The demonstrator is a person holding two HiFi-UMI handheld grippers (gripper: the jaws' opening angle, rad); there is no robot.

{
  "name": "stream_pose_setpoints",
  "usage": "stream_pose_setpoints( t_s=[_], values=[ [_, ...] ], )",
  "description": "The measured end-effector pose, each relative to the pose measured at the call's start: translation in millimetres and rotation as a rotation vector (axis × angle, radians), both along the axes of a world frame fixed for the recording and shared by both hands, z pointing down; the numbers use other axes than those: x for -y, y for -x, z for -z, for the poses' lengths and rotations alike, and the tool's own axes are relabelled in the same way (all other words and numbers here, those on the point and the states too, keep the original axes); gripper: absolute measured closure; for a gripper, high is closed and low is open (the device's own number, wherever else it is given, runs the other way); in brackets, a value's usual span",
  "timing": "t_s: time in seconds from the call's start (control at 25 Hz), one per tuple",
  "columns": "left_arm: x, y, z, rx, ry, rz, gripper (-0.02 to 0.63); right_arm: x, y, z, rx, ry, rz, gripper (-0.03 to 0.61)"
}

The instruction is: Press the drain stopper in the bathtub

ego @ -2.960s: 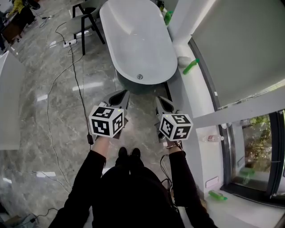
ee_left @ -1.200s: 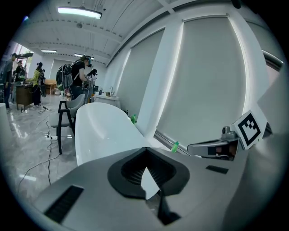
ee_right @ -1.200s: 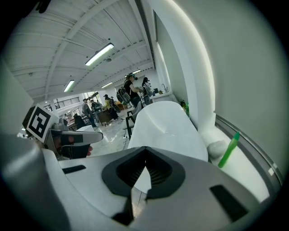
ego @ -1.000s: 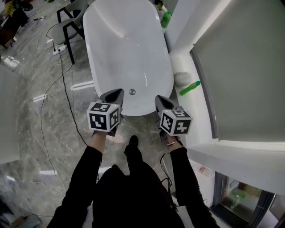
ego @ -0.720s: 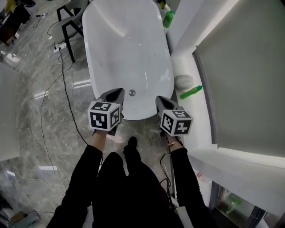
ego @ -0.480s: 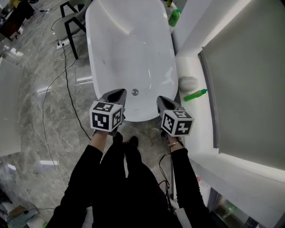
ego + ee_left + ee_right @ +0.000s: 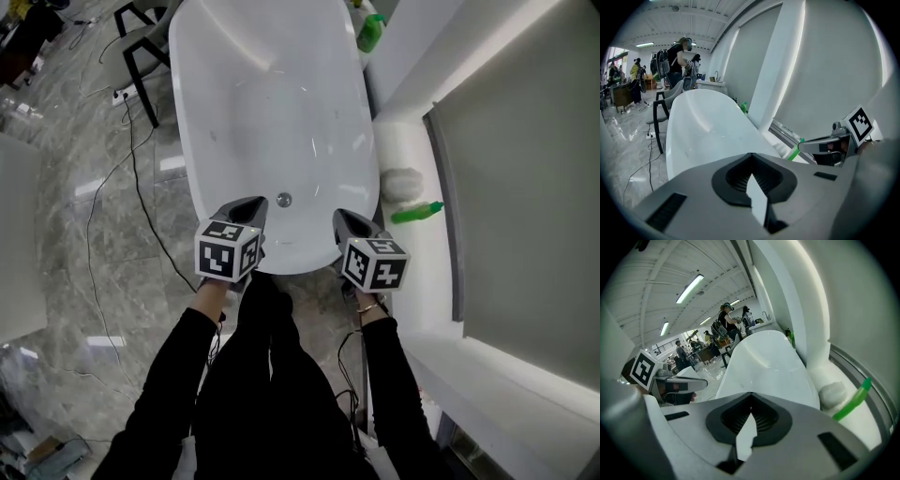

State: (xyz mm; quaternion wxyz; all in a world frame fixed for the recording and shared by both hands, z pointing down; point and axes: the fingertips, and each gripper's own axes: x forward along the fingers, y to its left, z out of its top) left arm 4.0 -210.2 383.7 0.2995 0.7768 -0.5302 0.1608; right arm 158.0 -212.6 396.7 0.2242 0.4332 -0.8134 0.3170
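Observation:
A white oval bathtub (image 7: 267, 94) fills the upper middle of the head view. Its small round metal drain stopper (image 7: 284, 200) sits on the tub floor near the near end. My left gripper (image 7: 254, 203) hangs over the near rim, just left of the stopper, jaws together and holding nothing. My right gripper (image 7: 340, 217) hangs over the rim to the stopper's right, also shut and empty. In the left gripper view the jaws (image 7: 751, 155) point along the tub (image 7: 708, 131); the stopper is hidden. The right gripper view shows the same along the tub (image 7: 764, 362).
A white ledge runs along the tub's right side with a green bottle (image 7: 417, 212) and a white lump (image 7: 405, 183) on it. Another green bottle (image 7: 371, 33) stands at the far end. A black chair (image 7: 141, 42) and cables (image 7: 141, 202) lie left. People stand far off.
The person has stepped up to the tub. Both grippers have moved from over the floor to over the tub's near rim, either side of the stopper, still shut.

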Motion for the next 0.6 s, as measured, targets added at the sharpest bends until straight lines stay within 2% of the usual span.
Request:
stream_pose_setpoints(
  t_s=[0.6],
  values=[
    [83, 30, -87, -0.008, 0.14, -0.05, 0.609, 76, 50, -74, -0.044, 0.119, -0.011, 0.577]
  ],
)
